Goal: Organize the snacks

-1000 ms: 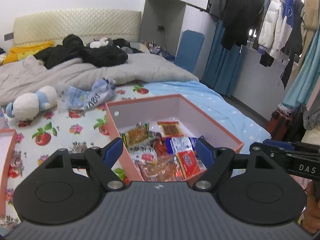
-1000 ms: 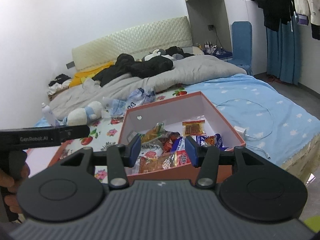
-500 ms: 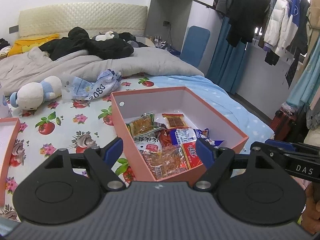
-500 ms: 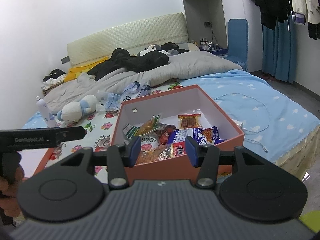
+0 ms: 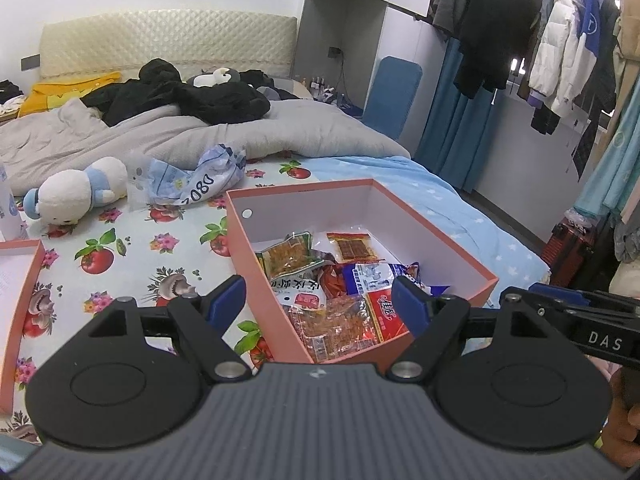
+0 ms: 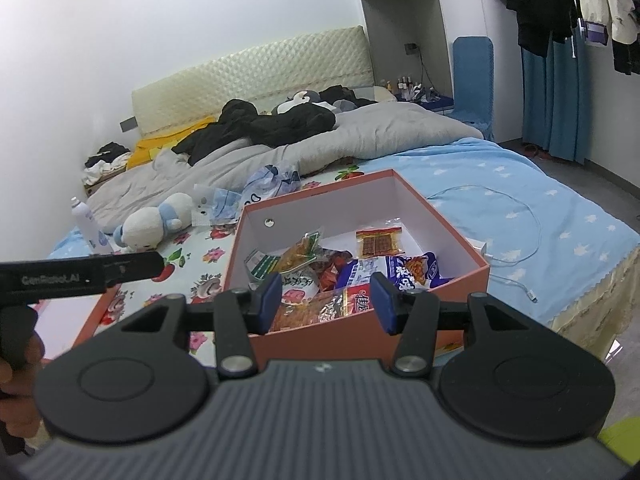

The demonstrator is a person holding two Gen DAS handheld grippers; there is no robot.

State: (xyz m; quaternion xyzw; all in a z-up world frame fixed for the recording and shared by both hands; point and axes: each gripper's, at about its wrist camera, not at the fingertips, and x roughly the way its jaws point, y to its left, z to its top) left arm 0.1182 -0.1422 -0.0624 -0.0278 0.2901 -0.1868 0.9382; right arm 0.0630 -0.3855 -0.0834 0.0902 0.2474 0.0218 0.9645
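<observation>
A pink cardboard box (image 5: 256, 264) (image 6: 448, 280) lies open on the bed with several snack packets in it. Among them are a red square packet (image 5: 352, 246) (image 6: 378, 242), a green-edged packet (image 5: 290, 256), a blue and white bag (image 5: 372, 276) (image 6: 404, 270) and a red packet (image 5: 384, 312). My left gripper (image 5: 318, 304) hovers over the box's near corner, jaws wide open and empty. My right gripper (image 6: 326, 302) hangs above the near wall, jaws partly open with nothing between them. Each gripper's black body shows at the edge of the other's view.
The box's pink lid (image 5: 20, 300) lies at the left. Behind the box are a plush toy (image 5: 76, 196), a crumpled plastic bag (image 5: 192, 182), a grey duvet and black clothes. A spray bottle (image 6: 90, 228) stands far left, a white cable (image 6: 516, 240) trails right, and coats (image 5: 560, 40) hang beyond the bed.
Both views have drifted only slightly, and the box shows a little more fully. Neither gripper's jaws have changed, and the snacks lie as before.
</observation>
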